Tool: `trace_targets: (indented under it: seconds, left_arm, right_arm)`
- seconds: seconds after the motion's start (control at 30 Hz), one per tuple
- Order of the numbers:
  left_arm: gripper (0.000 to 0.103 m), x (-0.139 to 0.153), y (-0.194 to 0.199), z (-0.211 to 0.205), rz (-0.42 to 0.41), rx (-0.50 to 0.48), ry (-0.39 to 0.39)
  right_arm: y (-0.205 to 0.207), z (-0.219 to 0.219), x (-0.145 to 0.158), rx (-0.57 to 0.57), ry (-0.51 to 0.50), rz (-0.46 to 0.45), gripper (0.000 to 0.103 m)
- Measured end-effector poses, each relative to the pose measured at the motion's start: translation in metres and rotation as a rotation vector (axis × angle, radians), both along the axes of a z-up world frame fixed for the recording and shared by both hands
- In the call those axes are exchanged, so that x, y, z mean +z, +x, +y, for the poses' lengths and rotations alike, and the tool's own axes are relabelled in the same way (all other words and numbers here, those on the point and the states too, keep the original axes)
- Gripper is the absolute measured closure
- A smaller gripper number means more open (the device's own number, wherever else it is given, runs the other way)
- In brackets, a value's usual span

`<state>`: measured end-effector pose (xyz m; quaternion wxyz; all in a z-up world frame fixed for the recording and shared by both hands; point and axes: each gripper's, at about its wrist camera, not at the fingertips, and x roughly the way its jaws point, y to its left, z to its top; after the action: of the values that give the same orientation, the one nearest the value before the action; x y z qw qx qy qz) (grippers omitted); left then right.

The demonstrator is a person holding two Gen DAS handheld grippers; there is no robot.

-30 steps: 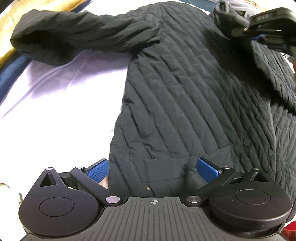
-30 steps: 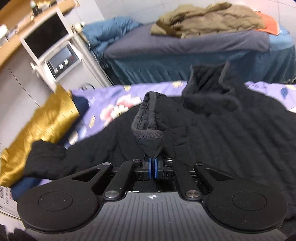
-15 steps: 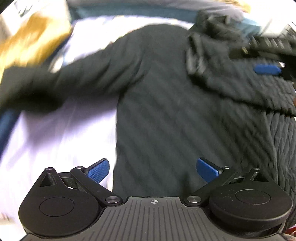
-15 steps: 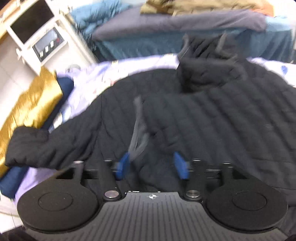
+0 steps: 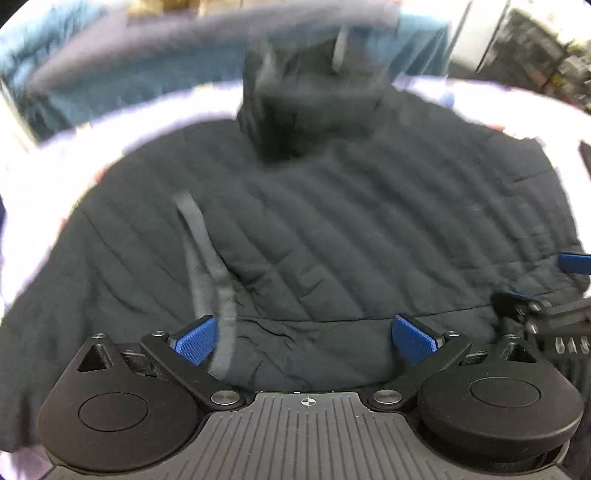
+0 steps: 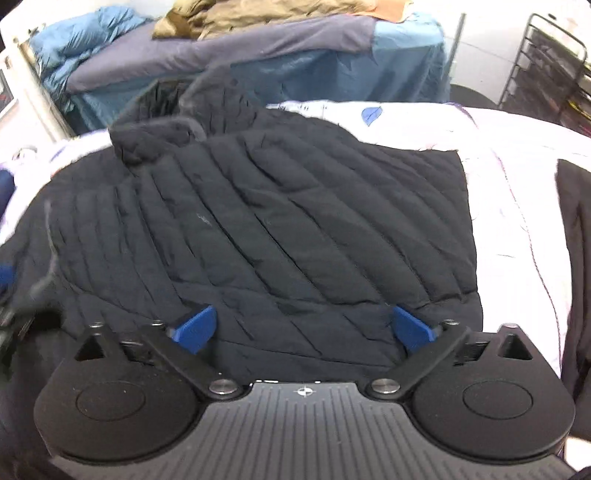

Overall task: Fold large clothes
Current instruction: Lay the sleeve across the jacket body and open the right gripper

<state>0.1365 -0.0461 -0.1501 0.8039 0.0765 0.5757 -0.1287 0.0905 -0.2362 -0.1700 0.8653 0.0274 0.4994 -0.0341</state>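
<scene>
A black quilted jacket [image 6: 280, 221] lies spread on a pale lilac sheet [image 6: 524, 192], hood [image 6: 192, 107] toward the far side. It also fills the blurred left wrist view [image 5: 332, 236]. My right gripper [image 6: 301, 328] is open and empty over the jacket's near edge. My left gripper [image 5: 303, 334] is open and empty over the jacket; a grey cuff or strap [image 5: 207, 254] lies by its left finger. The right gripper's blue pad [image 5: 574, 263] shows at the right edge of the left wrist view.
A second bed [image 6: 258, 59] with a blue cover and heaped olive clothes [image 6: 266, 14] stands behind. A blue duvet [image 6: 85, 40] lies at the far left, a black wire rack [image 6: 546, 62] at the far right. More dark cloth [image 6: 576, 258] lies on the right.
My right gripper opened and let go of the jacket's cuff, which dropped onto the jacket. Both grippers swung to the right over the jacket body; the left stayed open.
</scene>
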Motion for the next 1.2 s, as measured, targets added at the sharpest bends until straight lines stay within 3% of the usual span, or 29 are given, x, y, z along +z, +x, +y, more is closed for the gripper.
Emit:
trace_targets:
  seconds: [0.07,0.17,0.43,0.73,1.0,1.2]
  left_arm:
    - [0.000,-0.021,0.011,0.004,0.080,0.041,-0.002]
    - [0.000,-0.026,0.019,0.005,0.114,0.065,-0.009]
    - [0.000,-0.039,0.036,-0.013,0.160,0.084,0.063]
    - [0.000,-0.036,0.026,-0.014,0.122,0.082,0.049]
    - [0.000,-0.031,-0.016,0.000,-0.031,0.061,-0.028]
    - [0.000,-0.004,-0.041,0.023,-0.047,0.121,-0.017]
  right_arm:
    - [0.012,0.007,-0.014,0.035,-0.051,0.074,0.000]
    - [0.028,0.012,-0.028,0.052,-0.083,0.161,0.000]
    - [0.032,0.005,-0.039,0.033,-0.050,0.136,0.000]
    - [0.035,0.013,-0.045,0.025,-0.088,0.141,0.000]
    - [0.018,0.018,-0.047,0.007,-0.090,0.090,0.000]
    - [0.011,0.021,-0.037,-0.005,-0.111,0.096,0.000]
